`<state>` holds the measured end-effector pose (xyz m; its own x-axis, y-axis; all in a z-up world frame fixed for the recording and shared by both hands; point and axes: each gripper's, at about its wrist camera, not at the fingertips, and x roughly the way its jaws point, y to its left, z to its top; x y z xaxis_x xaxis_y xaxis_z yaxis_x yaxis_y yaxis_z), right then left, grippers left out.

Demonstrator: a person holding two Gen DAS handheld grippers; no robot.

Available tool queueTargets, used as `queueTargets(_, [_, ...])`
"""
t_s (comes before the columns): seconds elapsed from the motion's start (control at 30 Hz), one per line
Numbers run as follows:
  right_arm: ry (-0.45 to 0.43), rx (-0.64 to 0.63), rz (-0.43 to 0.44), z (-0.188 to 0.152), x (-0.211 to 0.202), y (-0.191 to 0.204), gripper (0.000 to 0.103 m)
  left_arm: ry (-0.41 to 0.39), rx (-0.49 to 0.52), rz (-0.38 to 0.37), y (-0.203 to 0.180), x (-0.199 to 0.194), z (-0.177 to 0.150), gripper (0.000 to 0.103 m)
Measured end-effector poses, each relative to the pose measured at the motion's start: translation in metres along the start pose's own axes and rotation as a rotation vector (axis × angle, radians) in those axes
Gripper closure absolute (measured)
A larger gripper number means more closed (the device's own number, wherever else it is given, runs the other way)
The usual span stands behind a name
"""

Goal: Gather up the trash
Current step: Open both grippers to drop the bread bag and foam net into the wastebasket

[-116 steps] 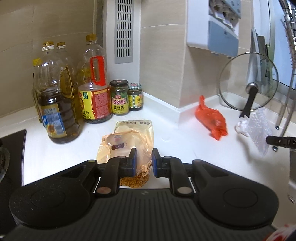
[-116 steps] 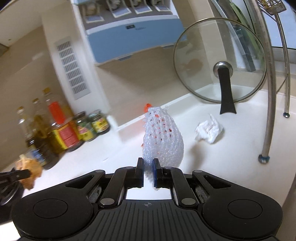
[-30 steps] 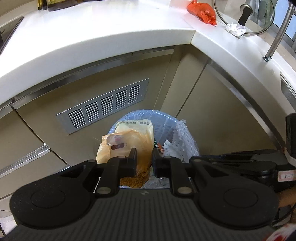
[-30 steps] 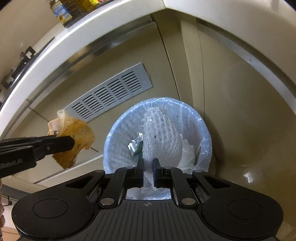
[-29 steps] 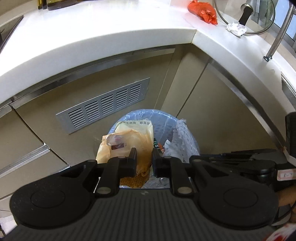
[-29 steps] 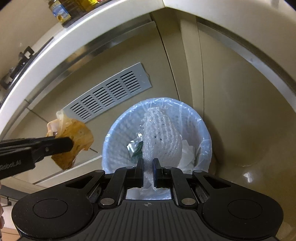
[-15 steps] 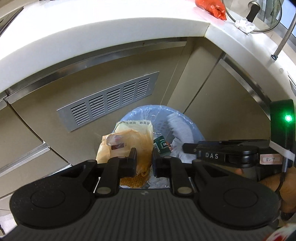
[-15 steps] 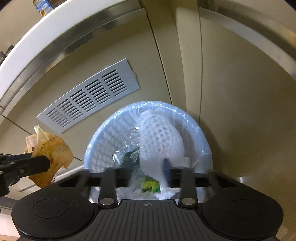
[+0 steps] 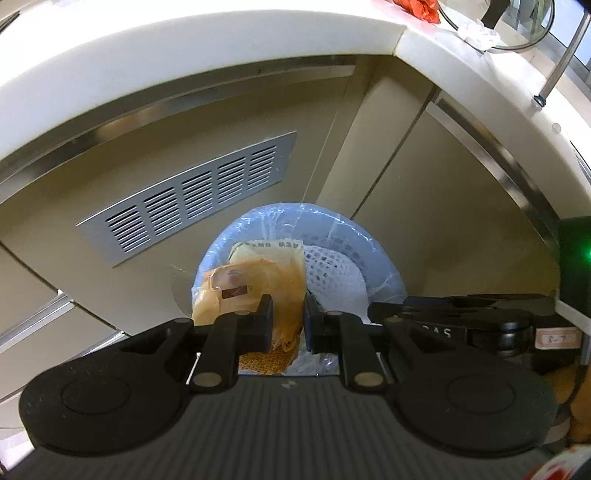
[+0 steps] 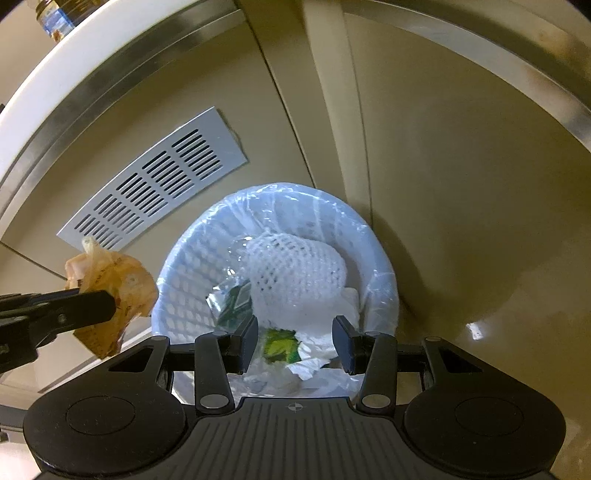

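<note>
A white bin [image 10: 192, 266] lined with a clear bag stands on the floor below the counter. A white foam net [image 10: 295, 273] lies inside it on other rubbish. My right gripper [image 10: 294, 341] hangs open above the bin with nothing between its fingers. My left gripper [image 9: 287, 325] is shut on a crumpled yellow-orange plastic wrapper [image 9: 258, 280], held over the bin's left rim [image 9: 210, 258]. The right wrist view shows that wrapper [image 10: 110, 284] left of the bin. The foam net [image 9: 332, 273] also shows in the left wrist view.
A grey vent grille [image 10: 155, 184] sits in the beige cabinet front behind the bin. On the white counter [image 9: 184, 55] above lie a red bag [image 9: 417, 5] and a crumpled white tissue [image 9: 476, 31] by a glass lid. Glossy floor lies right of the bin.
My right gripper opened and the foam net dropped from it into the bin. Both grippers sank closer to the bin. The left one kept its hold on the wrapper.
</note>
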<state>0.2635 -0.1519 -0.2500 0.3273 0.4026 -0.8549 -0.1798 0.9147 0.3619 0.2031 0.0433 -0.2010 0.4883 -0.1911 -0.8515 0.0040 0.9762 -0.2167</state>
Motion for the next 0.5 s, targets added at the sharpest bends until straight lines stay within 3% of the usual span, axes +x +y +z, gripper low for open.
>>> queueTargets(0.37, [-0.024,-0.012,-0.038,0.004,-0.013,0.006,0.058,-0.010,0.017,-0.013,-0.001,0.021,0.013,0.087])
queueTargets(0.47, [-0.028,-0.016,-0.044,0.005,-0.015,0.008,0.058,-0.027,0.015,-0.022,0.000,0.024,0.017,0.081])
queueTargets(0.5, [-0.027,-0.014,-0.044,0.006,-0.015,0.008,0.058,-0.029,0.021,-0.021,-0.001,0.025,0.018,0.073])
